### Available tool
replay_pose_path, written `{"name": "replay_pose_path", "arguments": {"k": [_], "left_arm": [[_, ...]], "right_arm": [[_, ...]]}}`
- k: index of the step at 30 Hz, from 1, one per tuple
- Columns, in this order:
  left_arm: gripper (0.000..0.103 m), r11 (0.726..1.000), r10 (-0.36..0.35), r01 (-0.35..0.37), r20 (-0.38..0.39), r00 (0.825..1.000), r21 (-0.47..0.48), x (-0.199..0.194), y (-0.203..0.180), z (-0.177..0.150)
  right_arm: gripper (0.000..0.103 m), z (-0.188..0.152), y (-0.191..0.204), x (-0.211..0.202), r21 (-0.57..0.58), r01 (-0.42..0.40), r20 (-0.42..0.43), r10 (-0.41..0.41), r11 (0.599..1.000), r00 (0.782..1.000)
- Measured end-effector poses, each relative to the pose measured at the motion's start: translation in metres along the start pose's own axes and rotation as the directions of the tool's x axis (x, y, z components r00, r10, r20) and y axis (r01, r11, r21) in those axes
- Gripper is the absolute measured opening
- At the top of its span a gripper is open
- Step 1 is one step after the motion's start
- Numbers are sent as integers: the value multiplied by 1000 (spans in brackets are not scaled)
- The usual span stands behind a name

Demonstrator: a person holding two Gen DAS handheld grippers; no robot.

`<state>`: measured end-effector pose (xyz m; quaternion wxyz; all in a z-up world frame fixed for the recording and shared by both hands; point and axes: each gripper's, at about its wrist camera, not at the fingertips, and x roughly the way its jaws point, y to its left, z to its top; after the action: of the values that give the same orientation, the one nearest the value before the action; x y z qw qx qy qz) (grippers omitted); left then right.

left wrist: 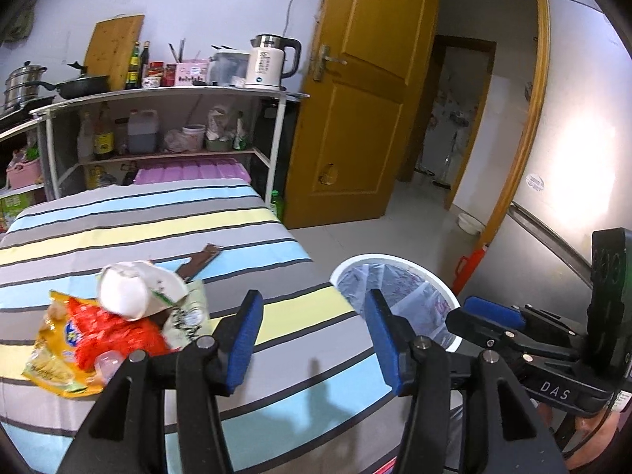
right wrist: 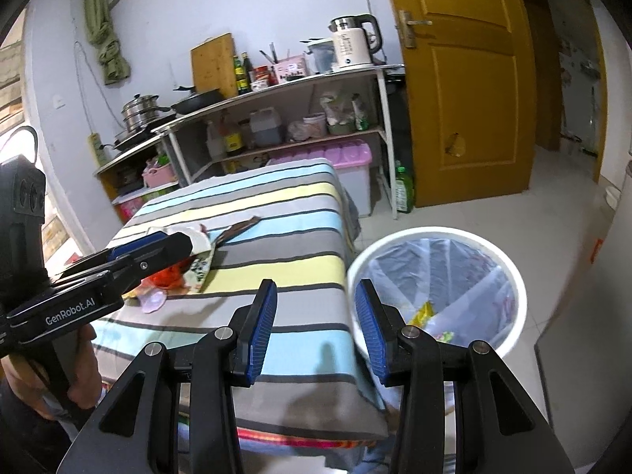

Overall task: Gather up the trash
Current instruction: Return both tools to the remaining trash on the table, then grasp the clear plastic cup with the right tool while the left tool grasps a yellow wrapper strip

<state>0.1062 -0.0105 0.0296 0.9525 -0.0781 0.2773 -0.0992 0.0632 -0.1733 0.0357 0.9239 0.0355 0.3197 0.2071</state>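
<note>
the round white plastic bin with a clear liner bag (right wrist: 434, 288) stood on the pale floor just beside the corner of my table, its mouth facing up. inside it, low against the liner, lay a crumpled yellow wrapper (right wrist: 422, 313) and another small coloured scrap i could not make out. the rest of the liner looked bare.

the trash still on the table with the striped cloth (left wrist: 166, 221) sat in one heap near its left side: a flat yellow snack bag (left wrist: 51, 349), a crumpled red plastic wrapper (left wrist: 114, 335) lying on it, and a white paper cup (left wrist: 132, 290) tipped on its side on top, its open mouth turned toward me and its long axis running away across the table. a green-printed white packet (left wrist: 189, 312) lay touching the heap, and a long brown strip of wrapper (left wrist: 201, 260) stretched beyond it, pointing diagonally toward the far right corner.

my left gripper (left wrist: 312, 339) hung over the near table edge with its blue pads spread wide and nothing between them. my right gripper (right wrist: 312, 331) hung over the table corner beside the bin, its pads parted at a middling gap, also empty.
</note>
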Motion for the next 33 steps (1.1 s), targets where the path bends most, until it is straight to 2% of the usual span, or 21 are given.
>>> {"name": "replay_pose_path", "arguments": {"k": [9, 22, 33], "left_arm": [[56, 998, 66, -66, 27, 997, -11, -25, 20, -11], [56, 987, 152, -150, 45, 987, -56, -56, 68, -36], [56, 950, 283, -276, 24, 959, -148, -69, 138, -47]], "right_arm": [[43, -4, 30, 3, -45, -62, -10, 62, 997, 998], [43, -13, 78, 26, -113, -167, -82, 158, 979, 984], [43, -13, 102, 54, -145, -225, -138, 206, 963, 969]]}}
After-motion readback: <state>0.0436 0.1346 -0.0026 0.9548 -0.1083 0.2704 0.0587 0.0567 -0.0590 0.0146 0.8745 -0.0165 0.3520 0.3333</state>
